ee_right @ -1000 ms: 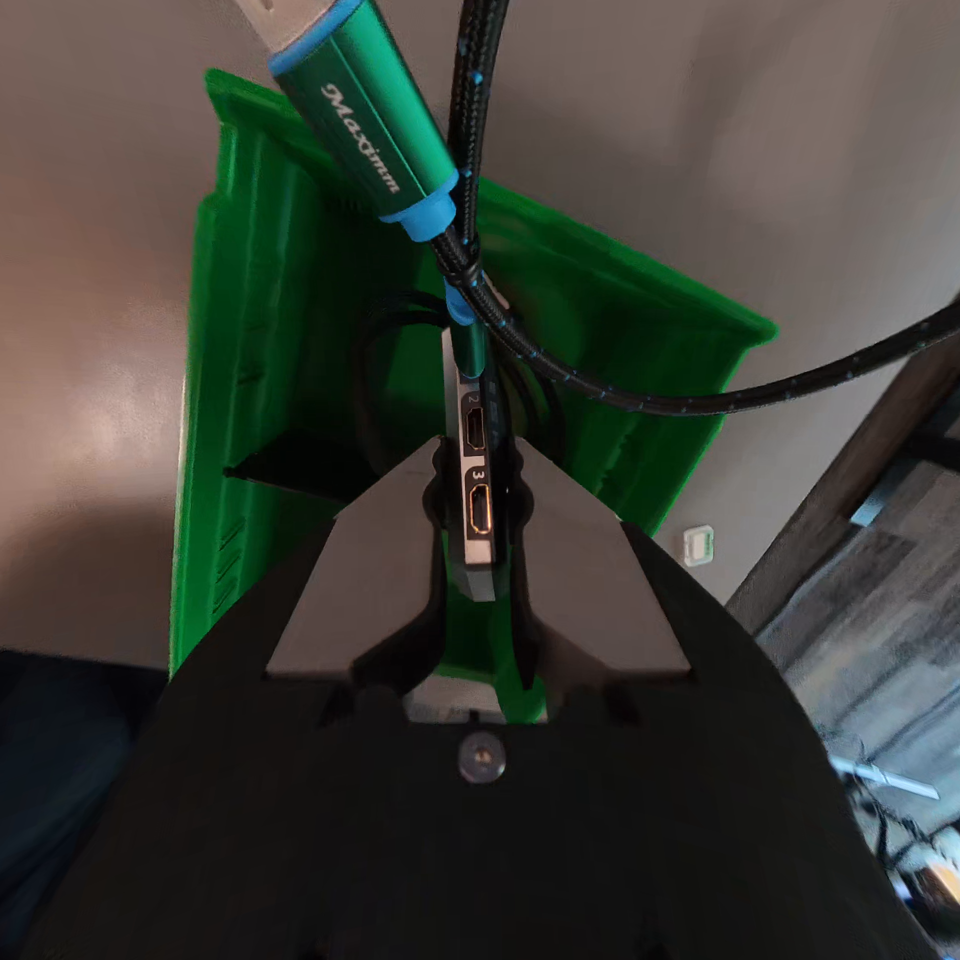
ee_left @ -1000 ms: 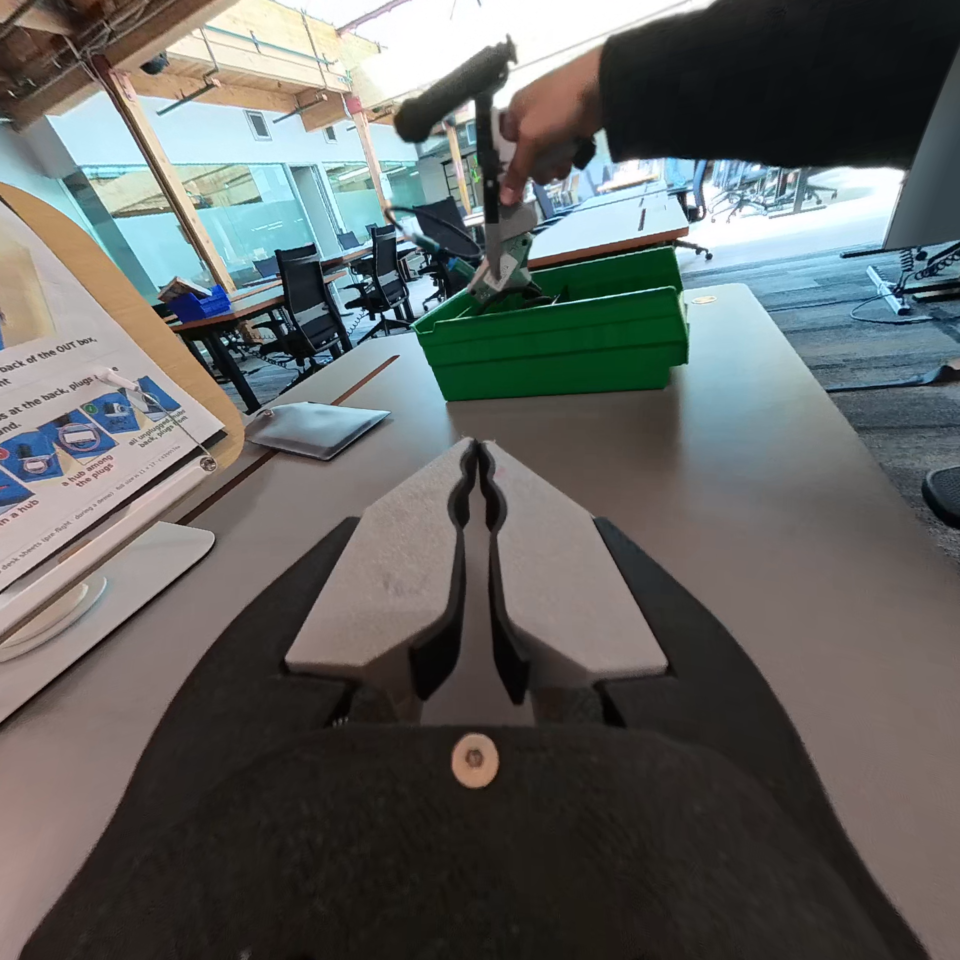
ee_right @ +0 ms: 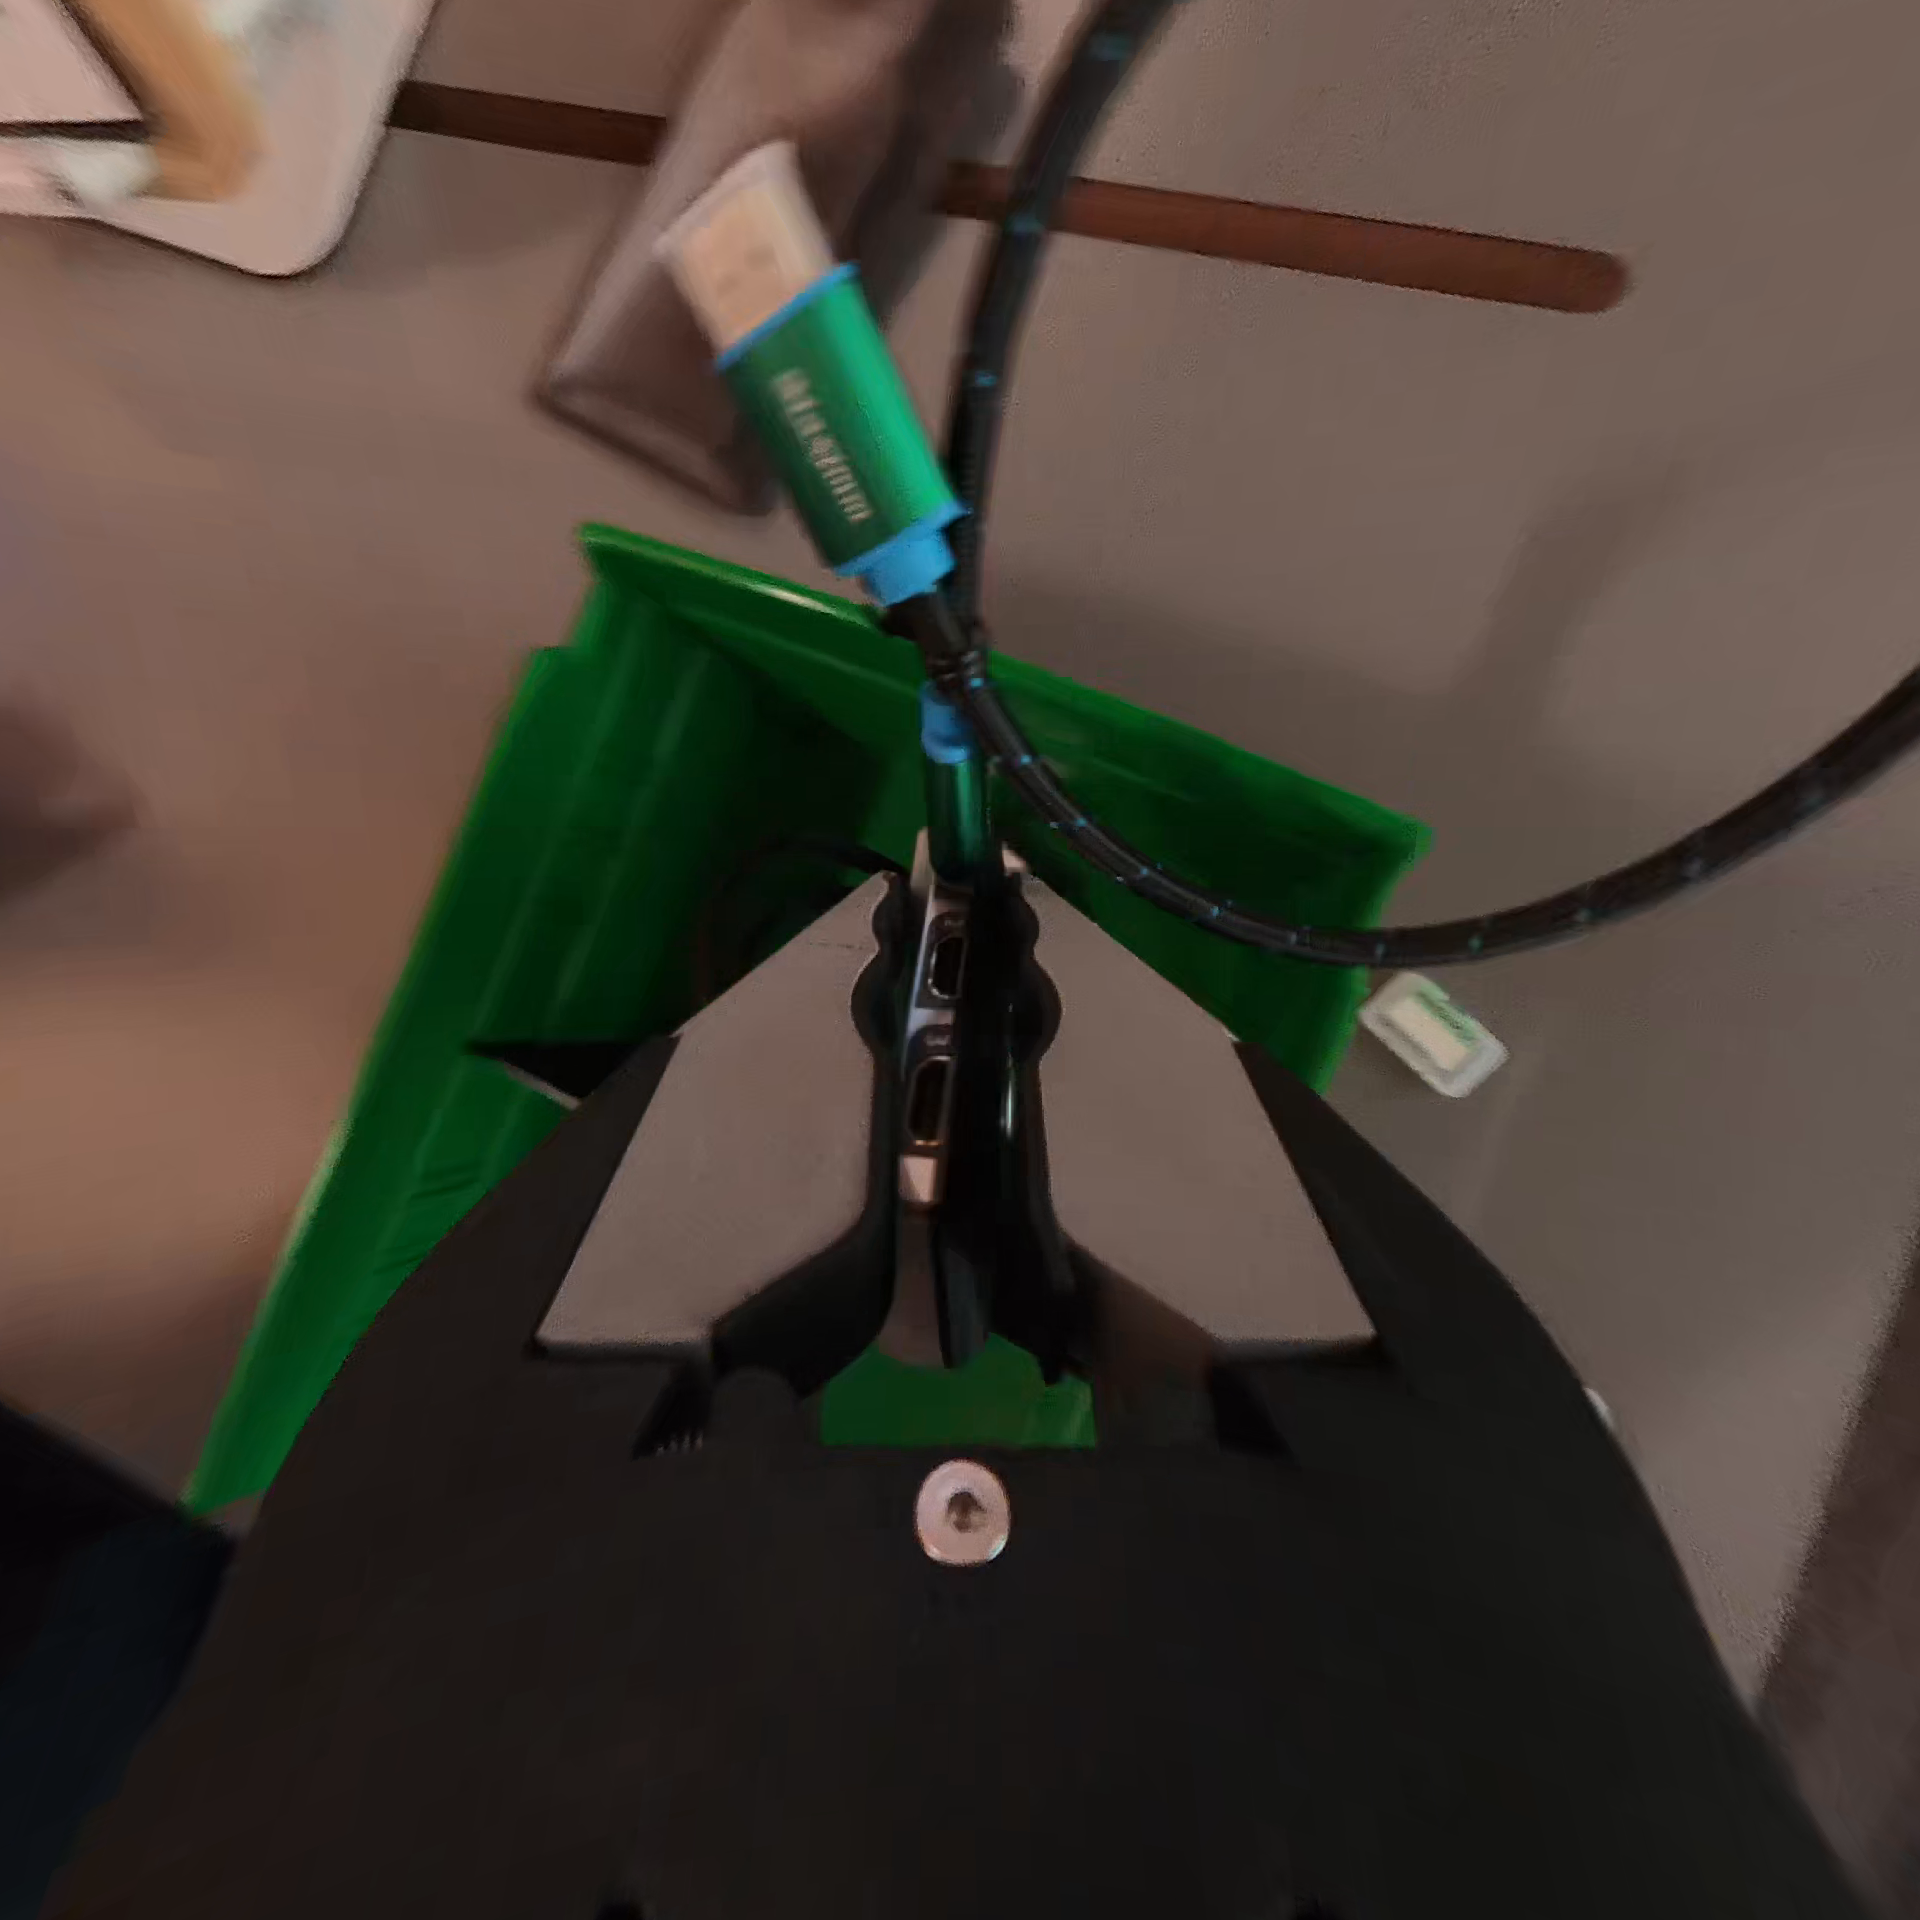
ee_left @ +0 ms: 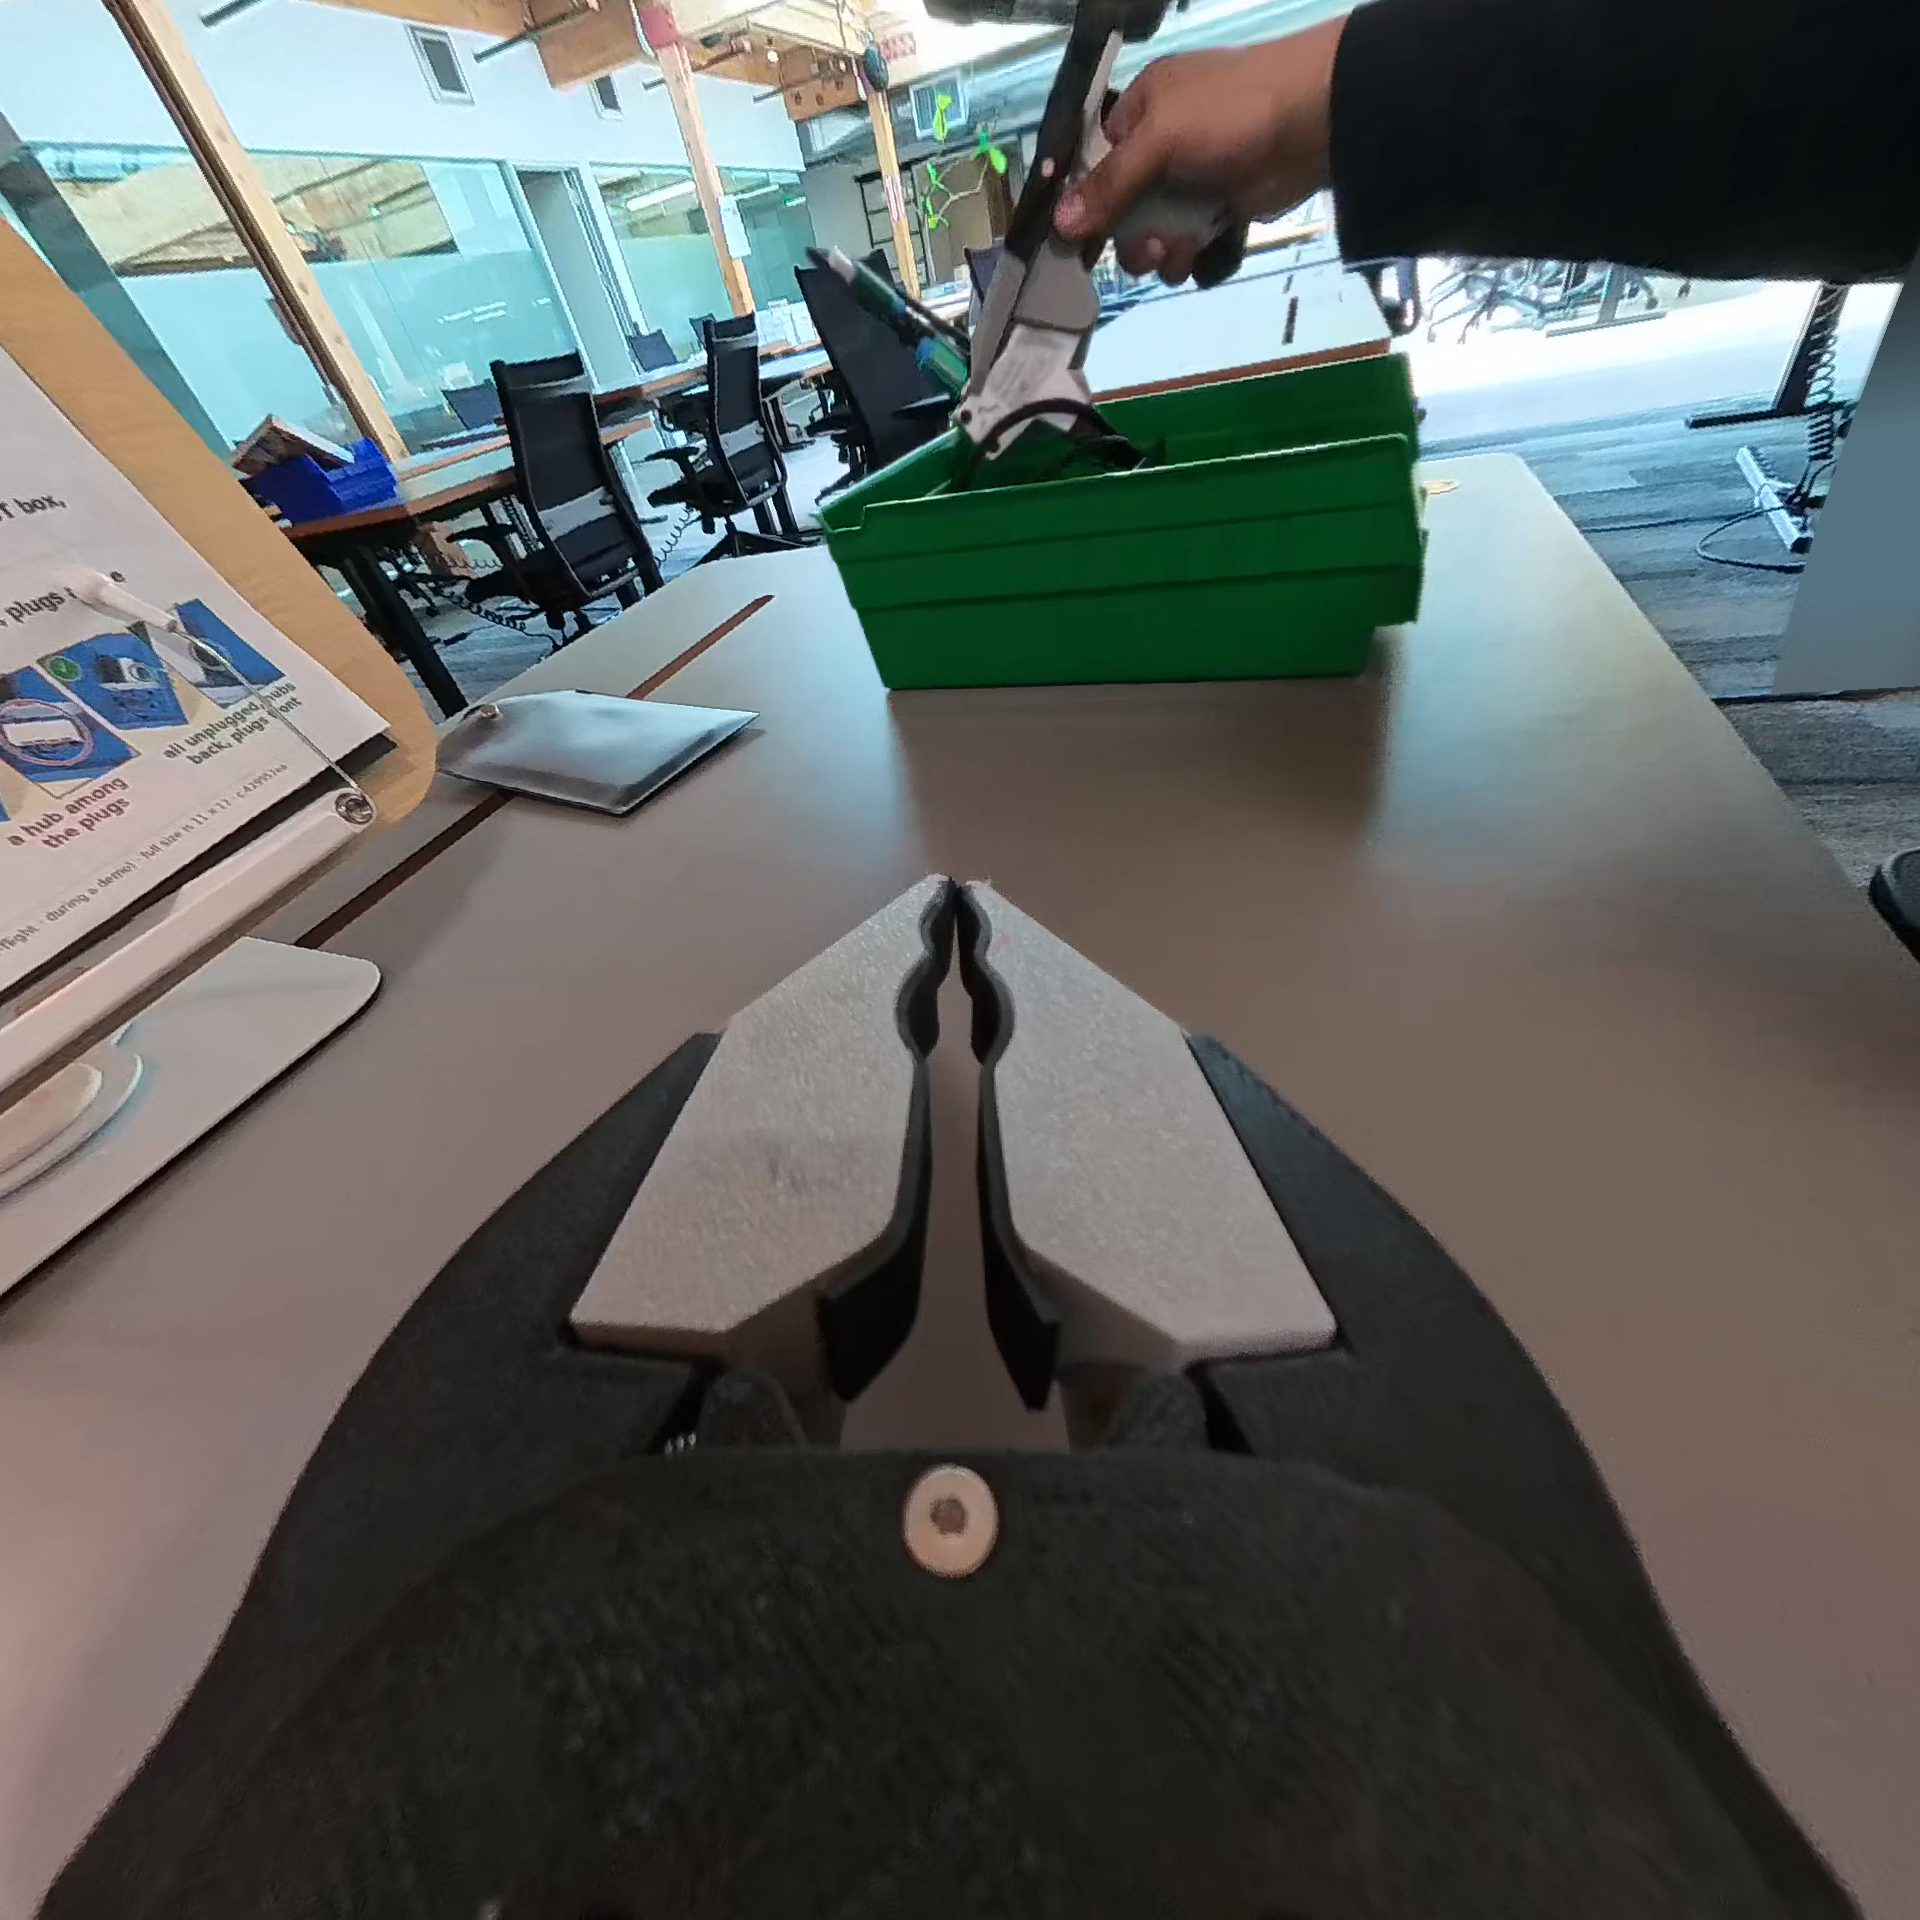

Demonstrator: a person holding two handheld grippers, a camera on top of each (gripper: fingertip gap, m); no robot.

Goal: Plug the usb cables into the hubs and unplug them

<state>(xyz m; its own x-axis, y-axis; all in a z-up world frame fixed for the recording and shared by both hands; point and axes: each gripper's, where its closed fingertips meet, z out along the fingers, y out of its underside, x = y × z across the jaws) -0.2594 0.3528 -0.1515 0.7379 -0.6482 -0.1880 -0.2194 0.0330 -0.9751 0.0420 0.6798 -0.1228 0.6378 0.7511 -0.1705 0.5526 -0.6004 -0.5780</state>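
My right gripper [ee_right: 956, 883] is shut on a slim grey hub [ee_right: 940, 997] with ports on its edge, held above a green bin [ee_right: 644, 831]. A black braided cable [ee_right: 1143, 894] is plugged into the hub and loops up; its free green plug [ee_right: 831, 436] with a clear cap sticks out above. In the left wrist view the right gripper [ee_left: 987, 431] hangs over the green bin [ee_left: 1122, 582], held by a hand [ee_left: 1174, 156]. My left gripper [ee_left: 956, 894] is shut and empty, low over the grey table [ee_left: 1247, 883], well short of the bin.
A printed sheet on a white stand [ee_left: 135, 727] is at the left. A grey pouch [ee_left: 592, 743] lies on the table left of the bin. A small white and green tag [ee_right: 1434, 1034] lies beside the bin. Office chairs and desks stand beyond the table.
The right gripper has lifted with the hub, and the bin looks farther below it. The free plug has swung down into fuller view. The left gripper has stayed shut and low.
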